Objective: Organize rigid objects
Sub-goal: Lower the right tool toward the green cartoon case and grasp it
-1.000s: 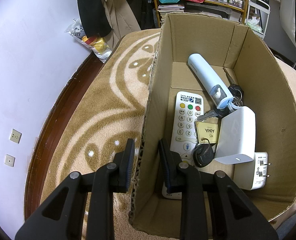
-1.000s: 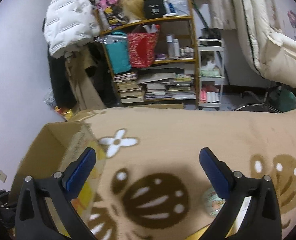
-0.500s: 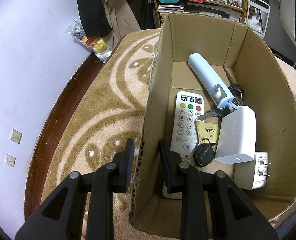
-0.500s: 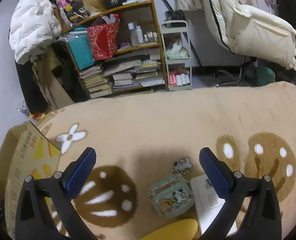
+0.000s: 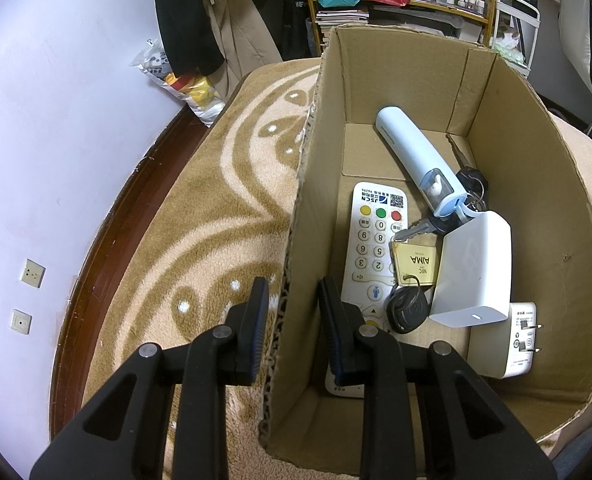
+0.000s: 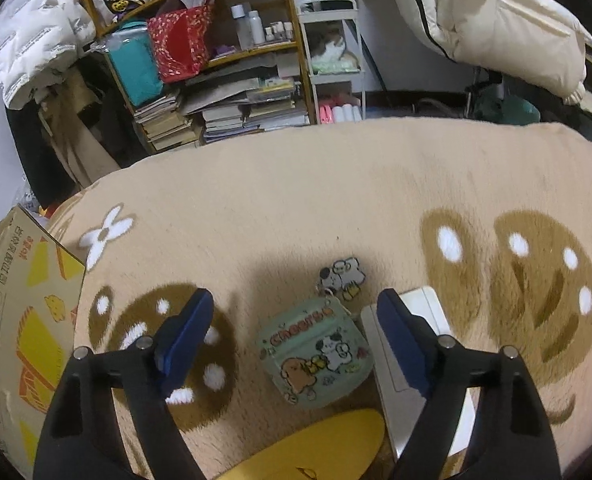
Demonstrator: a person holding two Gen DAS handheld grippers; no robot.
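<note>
My left gripper (image 5: pixel 292 312) is shut on the near-left wall of a cardboard box (image 5: pixel 312 200), one finger outside, one inside. The box holds a white remote (image 5: pixel 372 248), a light blue tube (image 5: pixel 416 160), keys with a gold tag (image 5: pixel 416 260), a white adapter (image 5: pixel 476 272) and a white plug (image 5: pixel 504 344). My right gripper (image 6: pixel 296 340) is open above the blanket, with a green cartoon case (image 6: pixel 316 356) and its charm (image 6: pixel 342 276) lying between its fingers. A white flat box (image 6: pixel 408 364) lies under the right finger. A yellow object (image 6: pixel 316 452) lies near the bottom edge.
The box's printed outer side shows in the right wrist view (image 6: pixel 20 320) at far left. A tan patterned blanket (image 6: pixel 336 200) covers the surface. A cluttered bookshelf (image 6: pixel 224 92) and a white cart (image 6: pixel 332 60) stand behind. A wall and dark wooden floor edge (image 5: pixel 108 240) lie left.
My right gripper has swung right and dipped down, bringing the green case, white flat box and yellow object into view between its fingers. The left gripper and box have not moved.
</note>
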